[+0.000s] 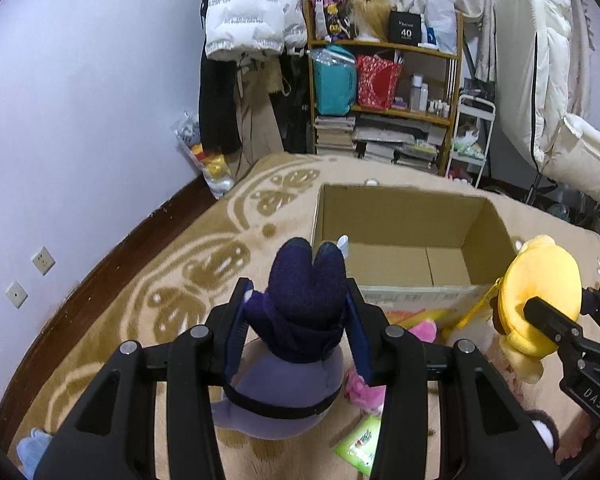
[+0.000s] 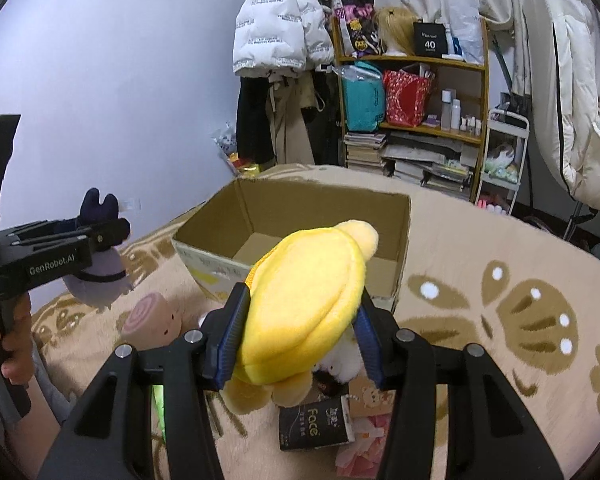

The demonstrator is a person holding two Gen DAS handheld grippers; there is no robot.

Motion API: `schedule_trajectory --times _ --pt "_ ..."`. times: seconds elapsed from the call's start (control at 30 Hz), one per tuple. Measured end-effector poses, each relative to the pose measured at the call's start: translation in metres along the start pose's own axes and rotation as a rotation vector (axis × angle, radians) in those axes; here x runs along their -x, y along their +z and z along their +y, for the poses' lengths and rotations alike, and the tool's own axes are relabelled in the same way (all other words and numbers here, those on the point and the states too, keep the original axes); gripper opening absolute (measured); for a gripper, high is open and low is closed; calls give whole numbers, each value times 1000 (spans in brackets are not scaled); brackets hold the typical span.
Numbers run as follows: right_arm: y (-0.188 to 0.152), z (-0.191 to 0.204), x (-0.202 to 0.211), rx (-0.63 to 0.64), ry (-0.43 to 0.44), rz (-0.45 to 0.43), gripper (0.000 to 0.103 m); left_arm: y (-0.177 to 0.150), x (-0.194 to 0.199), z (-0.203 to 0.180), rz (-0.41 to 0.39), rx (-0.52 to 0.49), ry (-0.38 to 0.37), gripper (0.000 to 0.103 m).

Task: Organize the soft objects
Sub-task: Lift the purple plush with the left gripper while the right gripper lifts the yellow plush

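My left gripper [image 1: 300, 308] is shut on a navy and purple plush toy [image 1: 300, 300], held above the blanket just in front of an open cardboard box [image 1: 404, 216]. My right gripper [image 2: 300, 320] is shut on a yellow plush toy [image 2: 304, 304], held near the box's front edge [image 2: 204, 256]. The left gripper with the purple plush [image 2: 100, 276] shows at the left of the right wrist view. The yellow plush [image 1: 540, 304] shows at the right of the left wrist view. The box looks empty inside.
On the beige patterned blanket [image 2: 500, 312] lie a pink swirl plush [image 2: 152, 320], a pink toy [image 1: 364, 388], a green packet [image 1: 360, 444] and a black "face" packet [image 2: 316, 428]. A cluttered wooden shelf [image 1: 388, 96] and hanging coats stand behind the bed.
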State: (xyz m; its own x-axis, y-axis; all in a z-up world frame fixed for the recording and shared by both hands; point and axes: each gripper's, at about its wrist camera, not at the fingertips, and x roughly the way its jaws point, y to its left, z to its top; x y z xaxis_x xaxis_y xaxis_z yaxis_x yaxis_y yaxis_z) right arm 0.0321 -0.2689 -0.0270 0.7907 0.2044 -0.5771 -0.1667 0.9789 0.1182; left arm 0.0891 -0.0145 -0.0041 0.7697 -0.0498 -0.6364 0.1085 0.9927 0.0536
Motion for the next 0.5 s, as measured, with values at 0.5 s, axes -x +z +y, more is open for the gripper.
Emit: schedule_trajectory --times 0.5 --pt "37 4 -7 42 -6 -67 53 57 1 -6 -82 -30 -8 43"
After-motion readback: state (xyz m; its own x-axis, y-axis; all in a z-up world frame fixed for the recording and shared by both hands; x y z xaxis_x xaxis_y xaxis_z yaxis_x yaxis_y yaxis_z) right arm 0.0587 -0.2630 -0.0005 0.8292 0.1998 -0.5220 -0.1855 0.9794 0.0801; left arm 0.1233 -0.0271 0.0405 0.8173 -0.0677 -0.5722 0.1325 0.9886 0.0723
